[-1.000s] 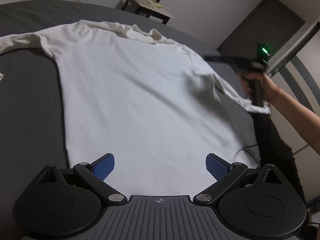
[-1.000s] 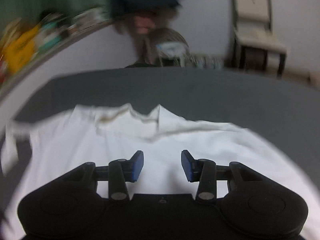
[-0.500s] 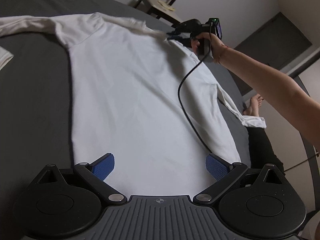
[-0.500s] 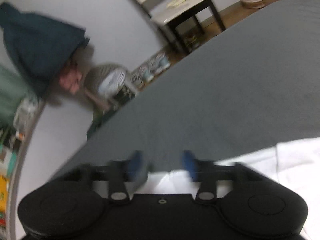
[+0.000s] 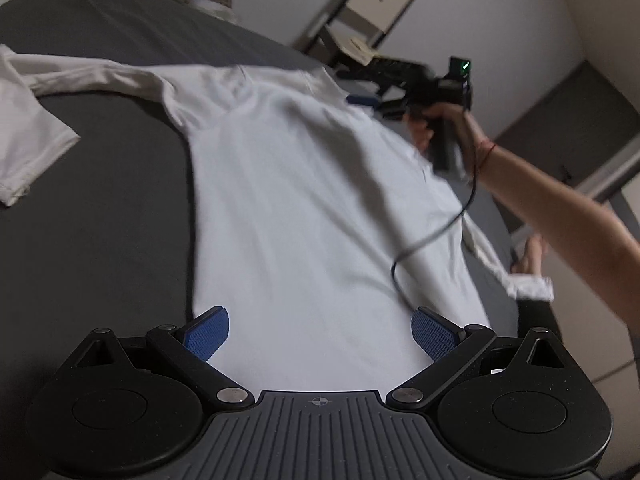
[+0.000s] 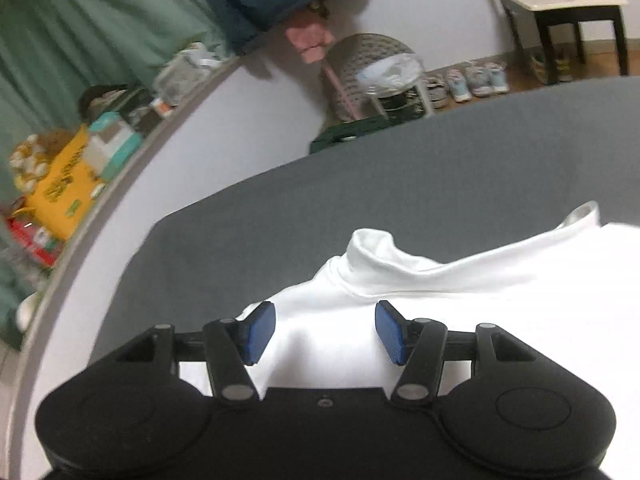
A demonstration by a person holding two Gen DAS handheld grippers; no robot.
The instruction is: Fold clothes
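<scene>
Bed (image 5: 100,208): dark grey cover, carries the whole job; biggest thing in both views.
Shirt (image 5: 304,200): white long-sleeve w/ high collar, spread flat on the bed, hem toward the left wrist cam, collar at the far end. Body mostly smooth, a few soft ridges near the shoulders.
Left sleeve (image 5: 36,120): stretched out sideways on the bed, cuff end doubled back toward the hem side. Not folded in.
Right sleeve (image 5: 516,276): trails off the bed edge, cuff hanging by the person's arm. Not folded in either.
Collar (image 6: 384,252): stands up rumpled, just ahead of the right claw.
Right claw (image 6: 326,332): held in a hand, over the shoulder/neck area of the shirt; jaws spread partway, nothing pinched, pads clear of each other w/ cloth below them. Touching the cloth or just above: can't tell.
Left claw (image 5: 320,332): jaws wide apart, over the hem end, holding nothing.
Cable (image 5: 432,236): from the right claw, drapes across the shirt's right side; could snag a fold.
Progress: early, by my read. Shirt laid out and roughly flattened = done. No fold made yet.
Left to do: sleeves in, sides in, hem up to collar. Likely next: right claw takes the shoulder, left takes the hem.
</scene>
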